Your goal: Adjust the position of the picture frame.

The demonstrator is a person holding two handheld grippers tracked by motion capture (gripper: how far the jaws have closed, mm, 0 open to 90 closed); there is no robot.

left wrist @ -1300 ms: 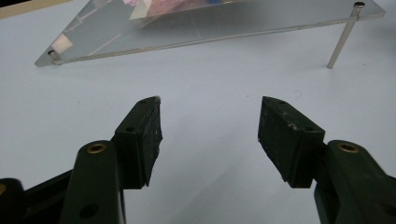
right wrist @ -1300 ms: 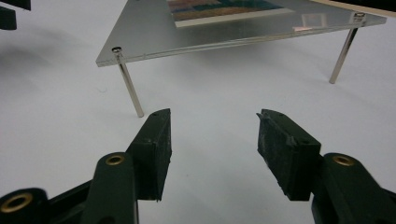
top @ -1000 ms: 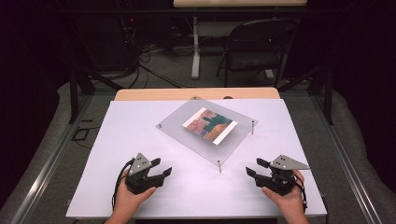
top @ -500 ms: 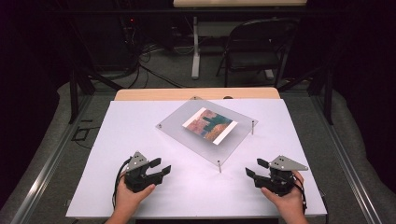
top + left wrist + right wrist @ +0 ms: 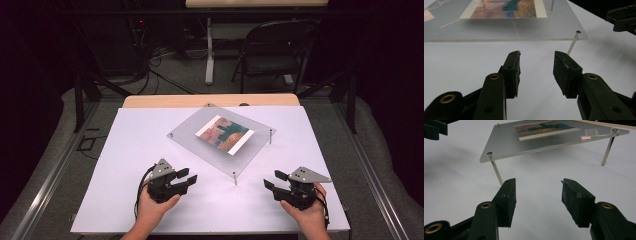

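White table (image 5: 125, 150): set across the middle and lower part of the high view, with a wooden edge seen along its far side. No change of place is noted against the earlier frames.

Folding chair (image 5: 272, 50): placed on the floor beyond the table, upper right of the high view; cables are seen on the floor at upper left.

Clear plate (image 5: 192, 135): raised on thin metal posts at its corners, at the centre of the high view, unmoved since the earlier frames. Its near-corner post (image 5: 234, 178) stands between the two grippers.

Colour print (image 5: 224, 134): laid on the plate, white-bordered, in reds, teal and ochre. No legible writing or label is seen on it.

Left gripper (image 5: 189, 176): held in the left hand (image 5: 152, 207) at lower left of the high view, slightly lower than a second ago. Jaws are parted wide and hold nothing; white table is seen between them in the left gripper view.

Right gripper (image 5: 274, 180): held in the right hand (image 5: 307, 212) at lower right, position little changed. Jaws likewise spread, empty.
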